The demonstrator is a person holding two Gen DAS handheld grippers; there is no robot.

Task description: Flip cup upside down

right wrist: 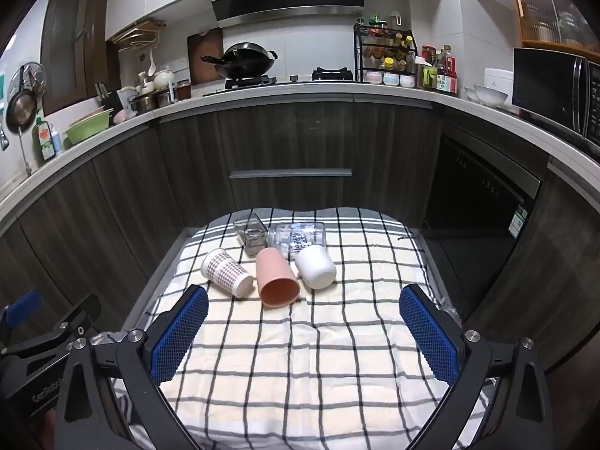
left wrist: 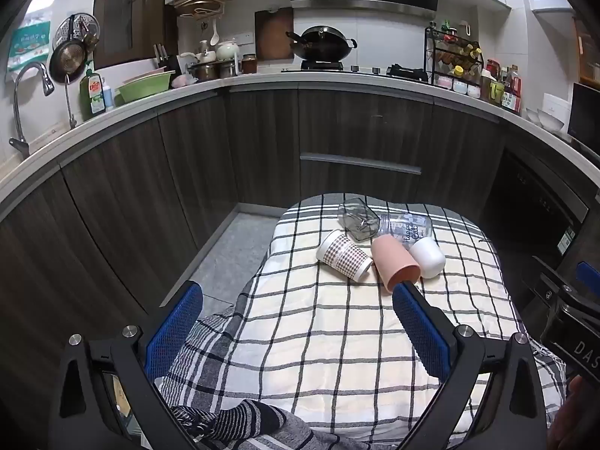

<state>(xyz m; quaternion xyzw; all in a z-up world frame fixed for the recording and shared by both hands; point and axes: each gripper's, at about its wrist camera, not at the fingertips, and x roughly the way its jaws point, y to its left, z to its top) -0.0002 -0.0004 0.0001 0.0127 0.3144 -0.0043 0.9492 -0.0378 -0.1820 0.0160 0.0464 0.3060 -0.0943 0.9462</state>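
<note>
Kitchen table: checked cloth (right wrist: 300,356) carries five cups on their sides, pink cup (right wrist: 276,281) central.
Grippers: left gripper (left wrist: 296,322) and right gripper (right wrist: 303,328) spread wide, grasping nothing.
Progress: nothing flipped yet.

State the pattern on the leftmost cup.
A brown houndstooth-like check on the white patterned cup, clearest in the right wrist view.

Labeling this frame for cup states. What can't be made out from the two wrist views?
- Pink cup: in the left wrist view the left tongs' right finger covers part of its rim; its mouth is clear in the right wrist view.
- Lettered clear glass: its near part is hidden behind the pink and white cup; the lettering is too small to read fully.
- Square clear glass: contents unclear through reflections.
- Table under the checked cloth: fully covered.
</note>
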